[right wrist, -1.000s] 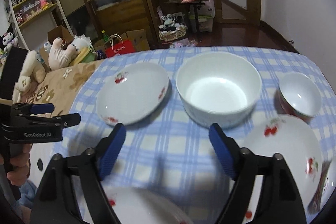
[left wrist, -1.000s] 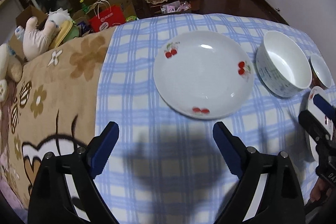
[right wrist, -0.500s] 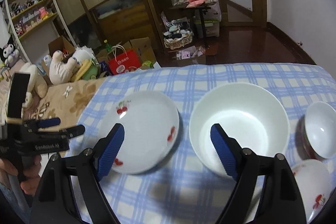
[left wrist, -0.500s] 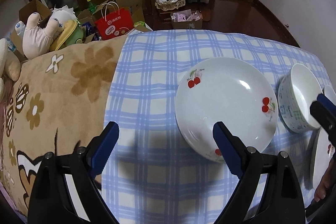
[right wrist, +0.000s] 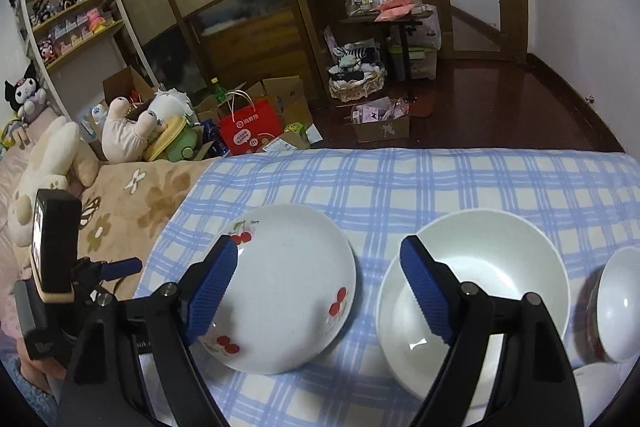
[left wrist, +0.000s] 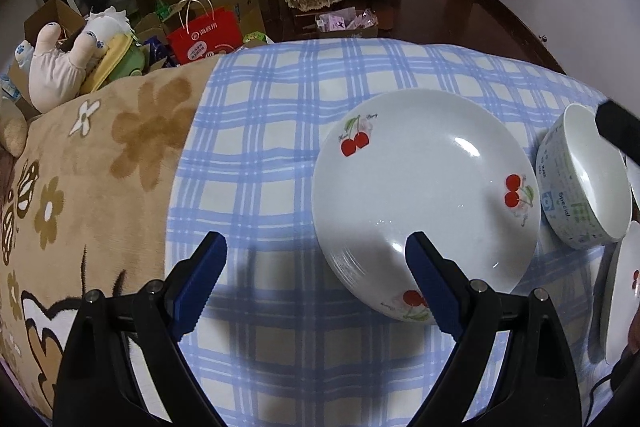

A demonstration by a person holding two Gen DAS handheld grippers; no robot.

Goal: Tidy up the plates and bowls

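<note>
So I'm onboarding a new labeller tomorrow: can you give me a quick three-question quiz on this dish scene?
1. True or false: the left gripper is clamped on the cherry plate.
2. What sits directly right of that plate in the right wrist view? A) large white bowl B) red bag C) plush toy
3. Fill in: the dishes rest on a blue checked ____.

Key: 1 false, both jaws open; 2 A; 3 cloth.

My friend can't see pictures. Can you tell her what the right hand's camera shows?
The open right claw hangs over a blue checked cloth, with a white cherry plate and a big white bowl side by side. A smaller bowl sits at the right edge, and the cluttered room lies behind.
</note>
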